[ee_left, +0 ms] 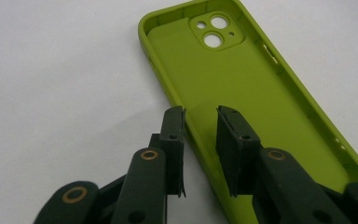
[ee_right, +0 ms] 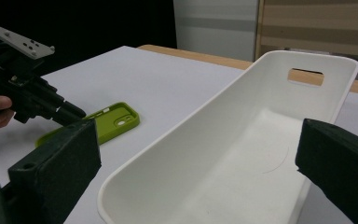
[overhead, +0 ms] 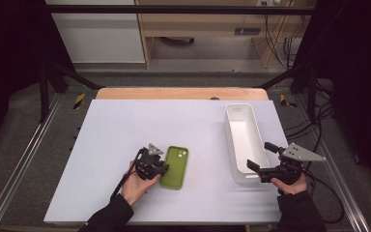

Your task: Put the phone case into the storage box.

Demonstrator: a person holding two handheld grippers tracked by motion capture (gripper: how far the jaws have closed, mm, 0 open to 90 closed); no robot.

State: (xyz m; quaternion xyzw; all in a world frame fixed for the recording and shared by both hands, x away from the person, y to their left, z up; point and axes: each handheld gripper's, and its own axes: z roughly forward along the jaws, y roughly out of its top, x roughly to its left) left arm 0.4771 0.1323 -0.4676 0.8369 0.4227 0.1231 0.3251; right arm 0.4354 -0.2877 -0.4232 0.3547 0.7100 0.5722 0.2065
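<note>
A lime-green phone case [overhead: 175, 167] lies hollow side up on the white table, camera cutout at its far end. My left gripper [overhead: 163, 167] sits at the case's left edge. In the left gripper view its jaws [ee_left: 200, 116] stand a little apart, straddling the case's [ee_left: 242, 88] left rim without pinching it. My right gripper [overhead: 262, 156] is open wide at the near end of the white bin [overhead: 241, 135]. In the right gripper view its jaws [ee_right: 196, 135] spread either side of the bin's [ee_right: 223, 93] near end. Nothing lies inside the bin.
The white table sheet [overhead: 125, 125] stretches bare to the left and far side. A wooden table edge [overhead: 181, 93] shows behind it. Black frame bars and cables stand to the right. In the right gripper view the left gripper [ee_right: 67, 112] and the case [ee_right: 114, 122] lie to the bin's left.
</note>
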